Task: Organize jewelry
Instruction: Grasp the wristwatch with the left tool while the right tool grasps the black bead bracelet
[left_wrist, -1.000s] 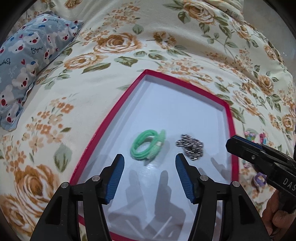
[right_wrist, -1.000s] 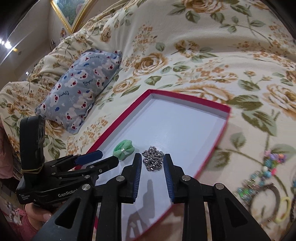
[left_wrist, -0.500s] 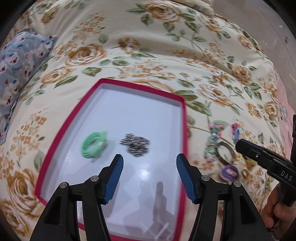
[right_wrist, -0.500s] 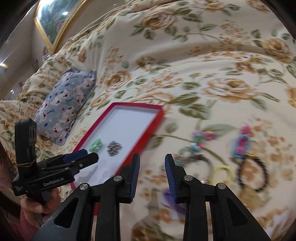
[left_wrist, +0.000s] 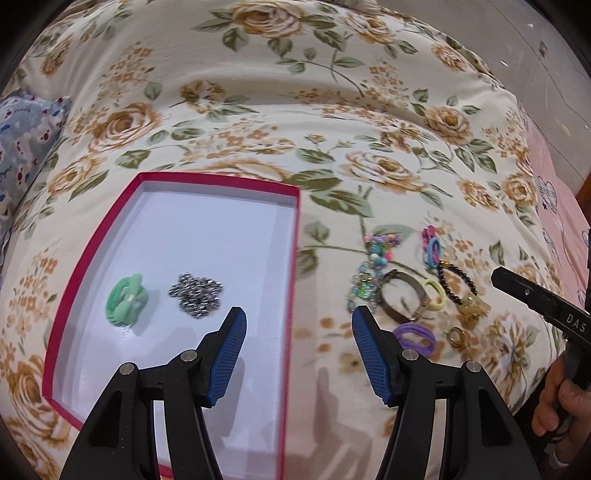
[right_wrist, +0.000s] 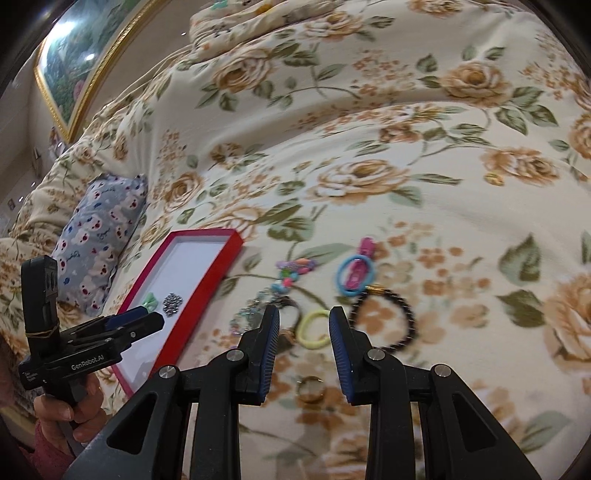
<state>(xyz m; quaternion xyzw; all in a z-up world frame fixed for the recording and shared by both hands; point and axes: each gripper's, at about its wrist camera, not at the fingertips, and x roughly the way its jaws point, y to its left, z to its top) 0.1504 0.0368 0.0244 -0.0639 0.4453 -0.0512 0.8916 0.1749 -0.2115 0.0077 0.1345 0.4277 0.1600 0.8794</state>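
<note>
Red-rimmed box (left_wrist: 295, 258) now lies left of both jaws, holding the green band (left_wrist: 127, 301) and silver chain (left_wrist: 195, 295). Right gripper (right_wrist: 303, 328), jaws part-spread and empty, has swung over the loose jewelry; yellow band (right_wrist: 314, 328) sits between them. Left gripper (left_wrist: 297, 325) is spread, empty.

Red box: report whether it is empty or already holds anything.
Not empty. The red box holds a green hair tie and a silver chain heap on its white floor.
</note>
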